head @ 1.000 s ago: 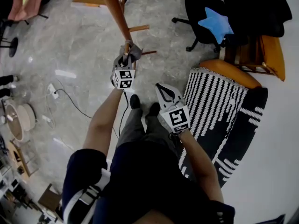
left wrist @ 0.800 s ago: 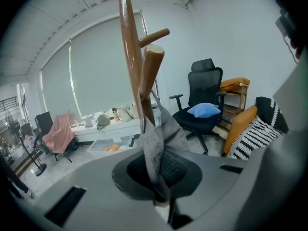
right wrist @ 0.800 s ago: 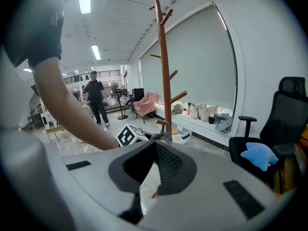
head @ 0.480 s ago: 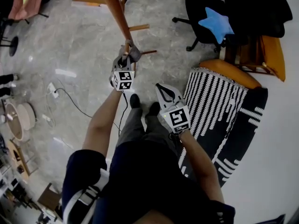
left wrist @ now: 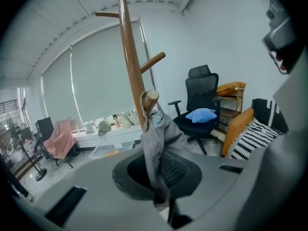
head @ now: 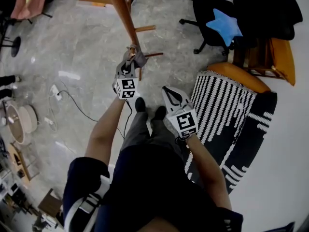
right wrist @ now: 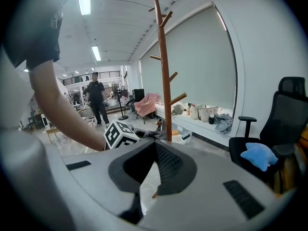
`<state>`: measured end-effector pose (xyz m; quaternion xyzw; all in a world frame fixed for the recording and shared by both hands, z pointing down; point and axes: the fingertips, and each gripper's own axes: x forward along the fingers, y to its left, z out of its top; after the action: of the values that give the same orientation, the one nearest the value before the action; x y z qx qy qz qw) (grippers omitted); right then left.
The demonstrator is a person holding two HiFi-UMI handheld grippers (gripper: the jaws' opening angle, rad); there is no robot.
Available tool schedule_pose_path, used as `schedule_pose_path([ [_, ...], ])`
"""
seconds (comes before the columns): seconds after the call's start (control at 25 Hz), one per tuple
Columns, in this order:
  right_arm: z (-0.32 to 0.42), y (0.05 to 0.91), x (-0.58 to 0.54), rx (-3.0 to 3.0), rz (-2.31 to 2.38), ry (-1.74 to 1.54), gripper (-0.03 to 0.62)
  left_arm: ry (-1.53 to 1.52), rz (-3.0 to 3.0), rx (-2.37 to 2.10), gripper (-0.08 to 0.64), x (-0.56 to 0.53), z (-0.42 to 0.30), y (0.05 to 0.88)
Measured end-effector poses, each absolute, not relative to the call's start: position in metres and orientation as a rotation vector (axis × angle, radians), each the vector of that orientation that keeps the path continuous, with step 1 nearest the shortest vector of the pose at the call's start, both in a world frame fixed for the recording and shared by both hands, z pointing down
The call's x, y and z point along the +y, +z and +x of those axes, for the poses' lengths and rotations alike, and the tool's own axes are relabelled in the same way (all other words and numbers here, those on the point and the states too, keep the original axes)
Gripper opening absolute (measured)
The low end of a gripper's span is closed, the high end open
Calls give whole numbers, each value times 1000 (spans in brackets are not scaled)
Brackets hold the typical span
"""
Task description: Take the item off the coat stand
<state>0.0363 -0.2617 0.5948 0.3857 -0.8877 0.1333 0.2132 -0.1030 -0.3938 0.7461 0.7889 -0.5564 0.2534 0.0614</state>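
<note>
A tall wooden coat stand (head: 120, 11) (left wrist: 130, 61) (right wrist: 164, 81) rises from the grey floor. A grey cloth item (head: 140, 58) (left wrist: 161, 134) hangs over the tip of one low peg (left wrist: 150, 96). My left gripper (head: 130, 61) (left wrist: 159, 191) is right at that peg and is shut on the cloth's lower part, which is pinched between its pads. My right gripper (head: 169, 92) (right wrist: 153, 146) hangs lower and to the right, apart from the stand, its jaws together with nothing in them. In the right gripper view, the left gripper's marker cube (right wrist: 119, 134) shows beside the stand.
A black office chair (head: 212, 13) with a blue star cushion (head: 223, 24) stands at the right rear. A black-and-white striped cover (head: 224, 110) and an orange cushion (head: 241, 74) lie close on the right. A cable (head: 72, 103) runs across the floor. A person (right wrist: 96, 100) stands far off.
My left gripper has lifted a little with the grey cloth in it. The right gripper has kept still.
</note>
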Motion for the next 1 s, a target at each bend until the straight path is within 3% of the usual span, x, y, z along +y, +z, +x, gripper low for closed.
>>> schedule_pose_path([
  [1.0, 32, 573, -248, -2500, 1075, 357, 20, 636, 2463, -1690, 29, -327, -120, 673],
])
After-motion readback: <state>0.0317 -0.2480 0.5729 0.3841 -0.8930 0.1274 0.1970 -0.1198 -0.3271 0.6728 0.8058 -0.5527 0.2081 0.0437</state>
